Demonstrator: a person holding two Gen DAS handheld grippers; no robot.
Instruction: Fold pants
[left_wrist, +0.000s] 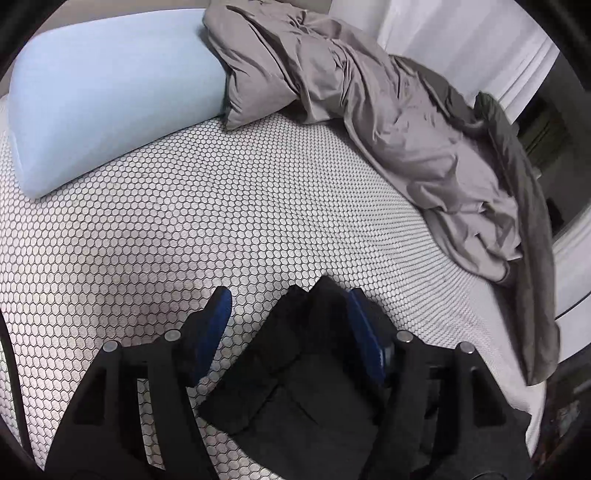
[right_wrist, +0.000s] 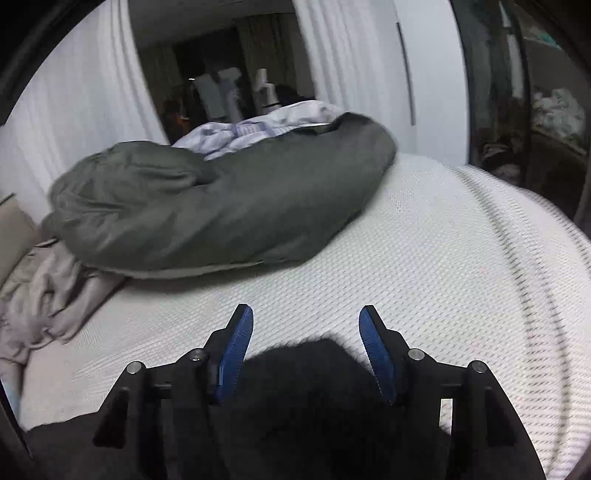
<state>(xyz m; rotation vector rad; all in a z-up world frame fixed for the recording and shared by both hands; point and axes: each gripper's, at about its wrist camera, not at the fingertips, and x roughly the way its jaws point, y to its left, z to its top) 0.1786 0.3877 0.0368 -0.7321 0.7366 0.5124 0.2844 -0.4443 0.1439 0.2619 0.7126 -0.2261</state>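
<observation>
The black pants lie on the white honeycomb-patterned mattress, bunched at the near edge. My left gripper is open, its blue pads wide apart; a fold of the pants rises between them against the right pad. In the right wrist view the pants show as a dark mound under and between the fingers. My right gripper is open just above that mound, touching nothing that I can see.
A pale blue pillow lies at the far left. A crumpled grey-beige duvet runs along the far side, with a dark green blanket and a white quilt behind. A white wardrobe stands beyond the bed.
</observation>
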